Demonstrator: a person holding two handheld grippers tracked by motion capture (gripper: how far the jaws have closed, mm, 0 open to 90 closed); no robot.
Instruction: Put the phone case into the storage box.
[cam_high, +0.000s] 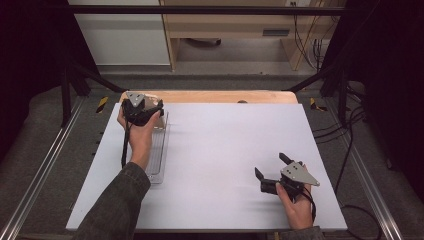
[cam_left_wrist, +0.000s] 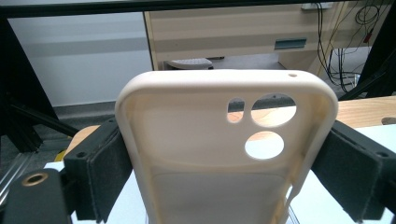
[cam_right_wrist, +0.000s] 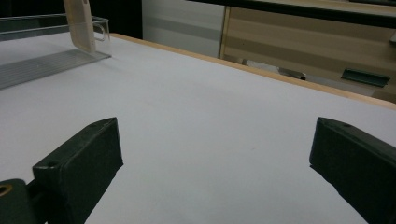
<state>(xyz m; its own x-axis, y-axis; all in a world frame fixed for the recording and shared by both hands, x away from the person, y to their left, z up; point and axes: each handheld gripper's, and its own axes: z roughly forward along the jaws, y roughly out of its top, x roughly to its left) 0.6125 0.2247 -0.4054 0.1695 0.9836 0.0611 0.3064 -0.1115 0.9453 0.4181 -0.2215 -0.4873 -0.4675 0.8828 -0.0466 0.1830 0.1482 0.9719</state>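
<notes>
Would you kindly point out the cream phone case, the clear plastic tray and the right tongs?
cream phone case (cam_left_wrist: 196, 154), left gripper view, inner back.
clear plastic tray (cam_high: 159, 155), high view, ribbed floor.
right tongs (cam_high: 272, 166), high view, between tips.

- The phone case (cam_left_wrist: 205, 154) looks like soft cream plastic or rubber, matt and smooth.
- The tray (cam_high: 159, 150) is clear plastic, glossy, with a ribbed floor.
- The pads (cam_left_wrist: 100, 172) of the left gripper (cam_left_wrist: 224, 177) look like black matt foam, a little rough.
- The table (cam_high: 225, 145) has a white matt smooth top and a pale wood edge.
- The plate (cam_high: 299, 173) on the right gripper (cam_high: 272, 167) is grey metal, dull.
</notes>
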